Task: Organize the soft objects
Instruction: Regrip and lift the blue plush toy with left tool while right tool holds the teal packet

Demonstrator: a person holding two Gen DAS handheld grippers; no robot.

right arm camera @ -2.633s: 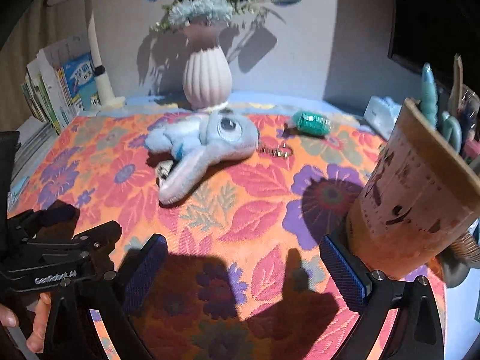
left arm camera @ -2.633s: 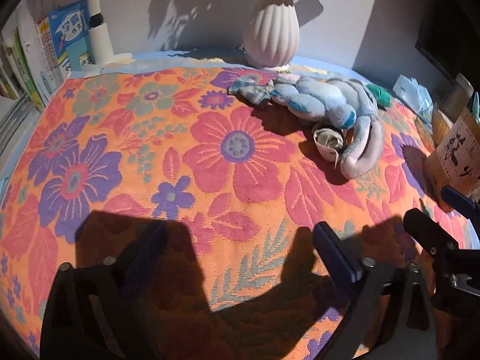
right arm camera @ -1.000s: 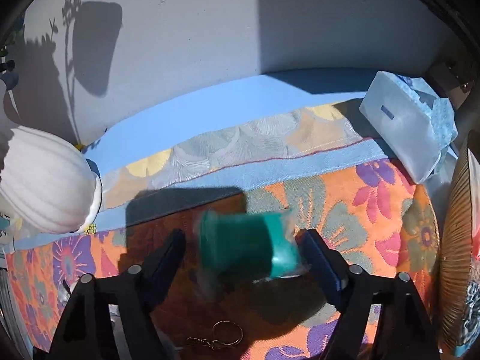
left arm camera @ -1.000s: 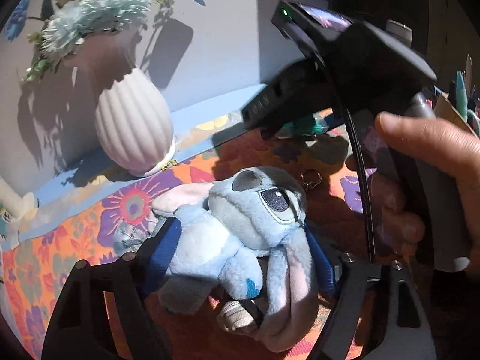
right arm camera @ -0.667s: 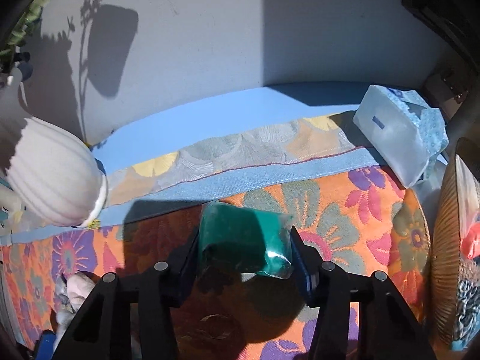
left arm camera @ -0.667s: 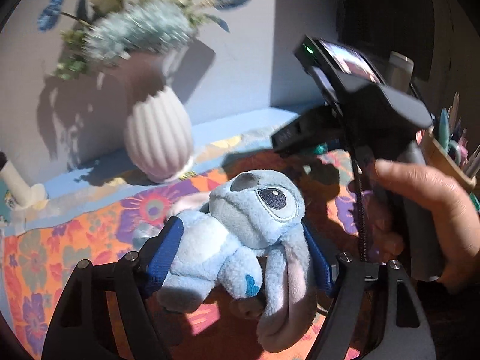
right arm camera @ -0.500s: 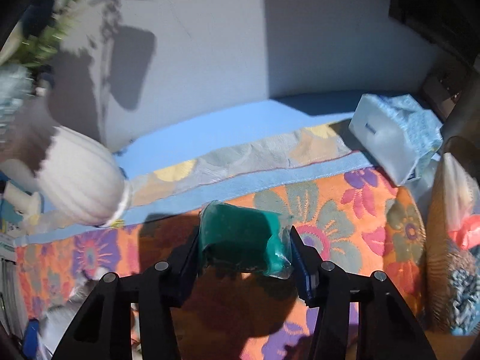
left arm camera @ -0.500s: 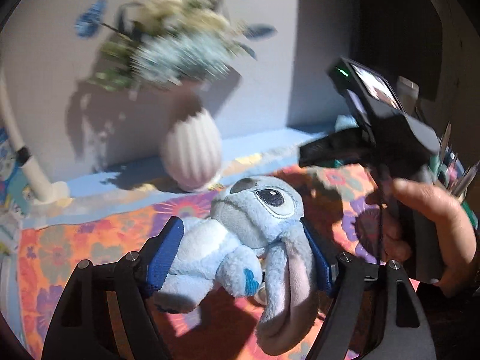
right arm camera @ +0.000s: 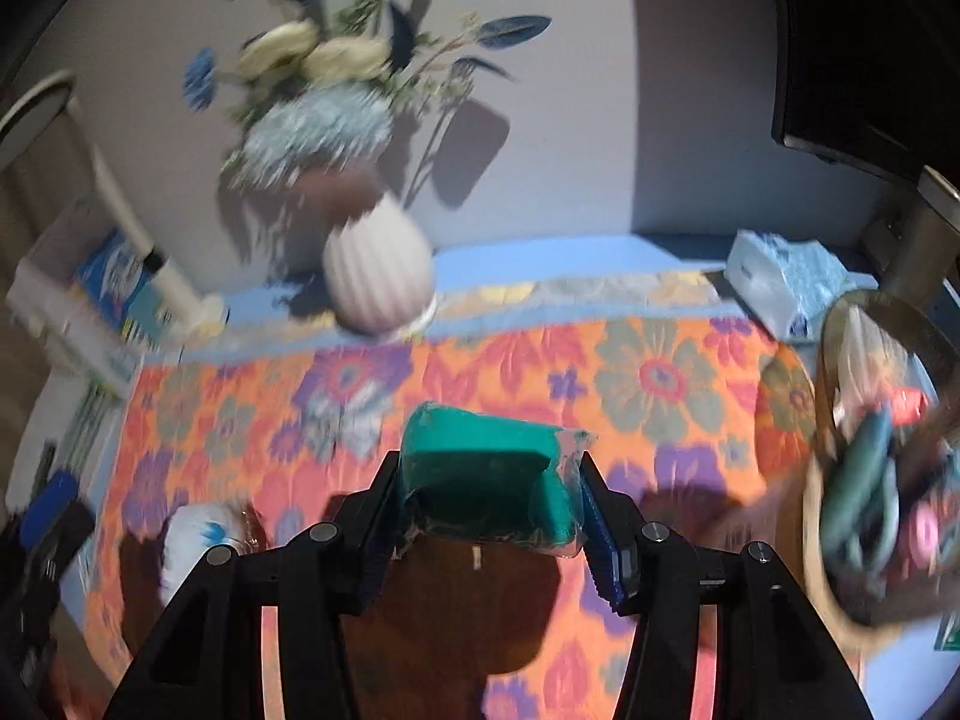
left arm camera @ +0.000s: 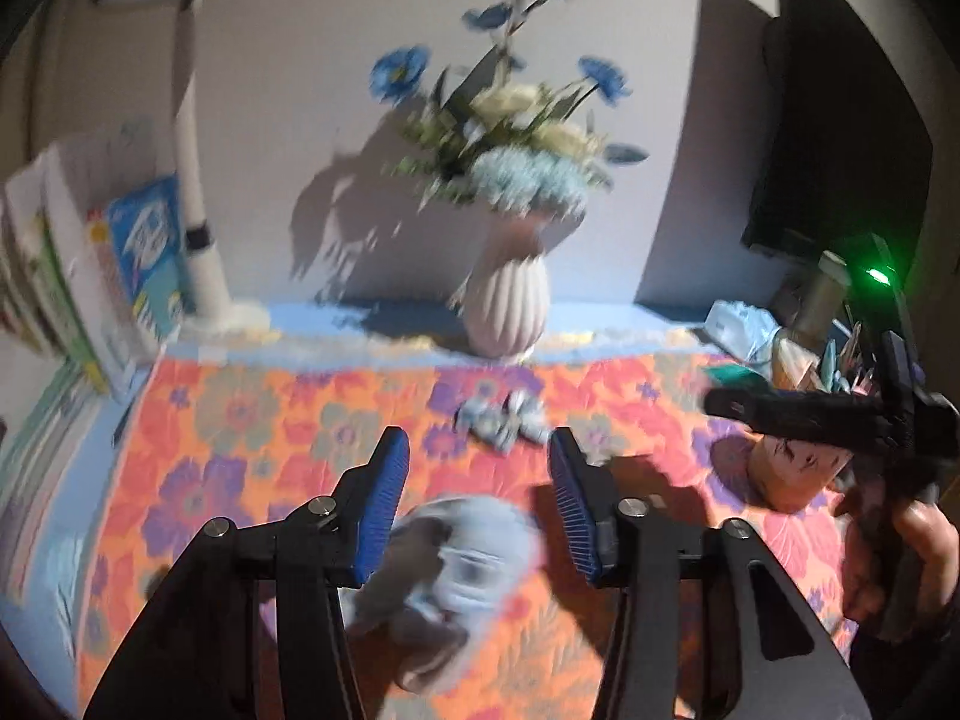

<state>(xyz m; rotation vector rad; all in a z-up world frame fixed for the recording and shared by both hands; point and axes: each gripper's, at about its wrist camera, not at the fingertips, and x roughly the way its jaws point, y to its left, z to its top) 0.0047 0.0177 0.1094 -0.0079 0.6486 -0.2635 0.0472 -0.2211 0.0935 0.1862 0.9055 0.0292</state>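
Note:
My left gripper (left arm camera: 477, 501) is open and raised above the flowered cloth (left arm camera: 252, 420). The blue plush toy (left arm camera: 456, 576) shows blurred below and between the blue pads (left arm camera: 384, 504), free of them. A small grey-blue plaid piece (left arm camera: 501, 420) lies on the cloth further back. My right gripper (right arm camera: 489, 510) is shut on a green soft pack in clear wrap (right arm camera: 486, 474), held above the cloth. The plush (right arm camera: 192, 546) also shows low at the left in the right wrist view. The right gripper body (left arm camera: 840, 420) shows in the left wrist view.
A ribbed white vase with flowers (left arm camera: 507, 306) stands at the back. A lamp (left arm camera: 192, 228) and books (left arm camera: 78, 264) are at the left. A brown pen holder (right arm camera: 870, 480) and a tissue pack (right arm camera: 780, 282) are at the right.
My left gripper has opened and lifted, and the plush has dropped out of it toward the cloth. My right gripper has shut on the green pack and raised it.

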